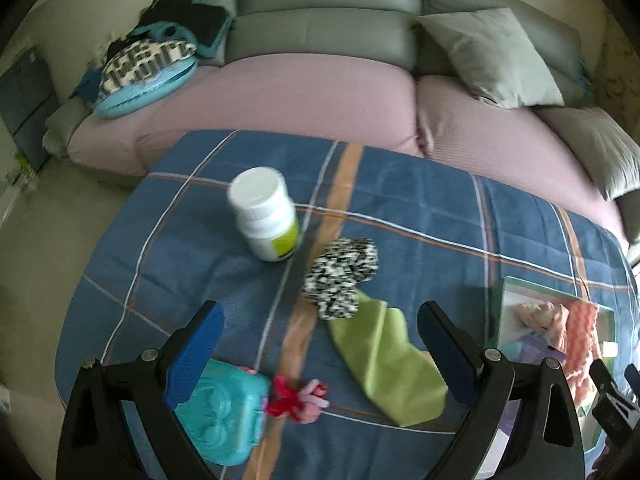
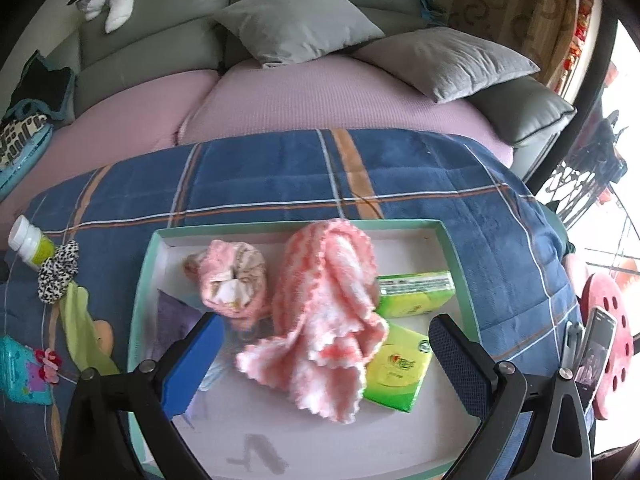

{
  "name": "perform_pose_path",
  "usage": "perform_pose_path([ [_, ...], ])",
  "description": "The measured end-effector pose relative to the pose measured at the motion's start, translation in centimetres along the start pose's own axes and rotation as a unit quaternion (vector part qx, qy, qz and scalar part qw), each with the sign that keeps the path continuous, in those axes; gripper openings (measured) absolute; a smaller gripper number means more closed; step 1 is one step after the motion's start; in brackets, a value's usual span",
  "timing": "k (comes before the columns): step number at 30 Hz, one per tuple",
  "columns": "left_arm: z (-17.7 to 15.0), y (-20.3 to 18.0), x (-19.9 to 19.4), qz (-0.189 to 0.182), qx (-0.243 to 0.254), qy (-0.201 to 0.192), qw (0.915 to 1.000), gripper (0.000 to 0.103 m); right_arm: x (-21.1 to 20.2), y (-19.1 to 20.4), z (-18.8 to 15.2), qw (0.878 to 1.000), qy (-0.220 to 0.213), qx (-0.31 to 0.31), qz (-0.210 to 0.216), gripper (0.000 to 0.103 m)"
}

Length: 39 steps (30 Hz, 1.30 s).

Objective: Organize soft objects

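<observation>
Scrunchie [image 1: 340,276] black-white speckled, touching green cloth [image 1: 384,360].

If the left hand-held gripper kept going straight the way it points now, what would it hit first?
Most likely the green cloth, which lies between the open fingers of the left hand-held gripper, just under the black-and-white scrunchie. Depth is uncertain, and nothing is gripped yet.

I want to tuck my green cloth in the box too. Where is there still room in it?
The shallow green-rimmed box has bare white floor along its near side, below the pink-and-white knitted cloth, and a strip along the far wall. The middle is crowded: rolled pink socks, the knit, and two green tissue packs on the right.
</observation>
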<state>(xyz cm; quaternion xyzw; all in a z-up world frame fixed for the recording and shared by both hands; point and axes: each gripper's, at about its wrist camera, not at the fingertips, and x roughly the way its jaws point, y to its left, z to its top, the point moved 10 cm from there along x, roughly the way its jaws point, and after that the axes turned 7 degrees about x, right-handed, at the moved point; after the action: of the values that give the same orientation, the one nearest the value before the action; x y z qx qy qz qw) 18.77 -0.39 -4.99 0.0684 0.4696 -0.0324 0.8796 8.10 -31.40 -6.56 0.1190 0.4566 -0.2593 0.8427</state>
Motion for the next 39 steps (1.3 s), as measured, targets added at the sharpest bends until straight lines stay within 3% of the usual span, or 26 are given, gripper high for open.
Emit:
perform_pose_path([
  [25, -2.2, 11.7, 0.7, 0.040, -0.112, 0.025, 0.9926, 0.097, -0.7, 14.7, -3.3, 0.987, 0.013, -0.126, 0.102, 0.103],
  [35, -2.6, 10.5, 1.9, 0.015, -0.105, 0.042, 0.9935, 0.097, -0.4, 19.5, -5.0, 0.974, 0.027, -0.157, 0.161, 0.103],
  [39, -2.4, 9.5, 2.2, 0.005, -0.095, 0.045, 0.9945, 0.097, 0.0, 21.0, -5.9, 0.969, 0.030, -0.183, 0.165, 0.103],
])
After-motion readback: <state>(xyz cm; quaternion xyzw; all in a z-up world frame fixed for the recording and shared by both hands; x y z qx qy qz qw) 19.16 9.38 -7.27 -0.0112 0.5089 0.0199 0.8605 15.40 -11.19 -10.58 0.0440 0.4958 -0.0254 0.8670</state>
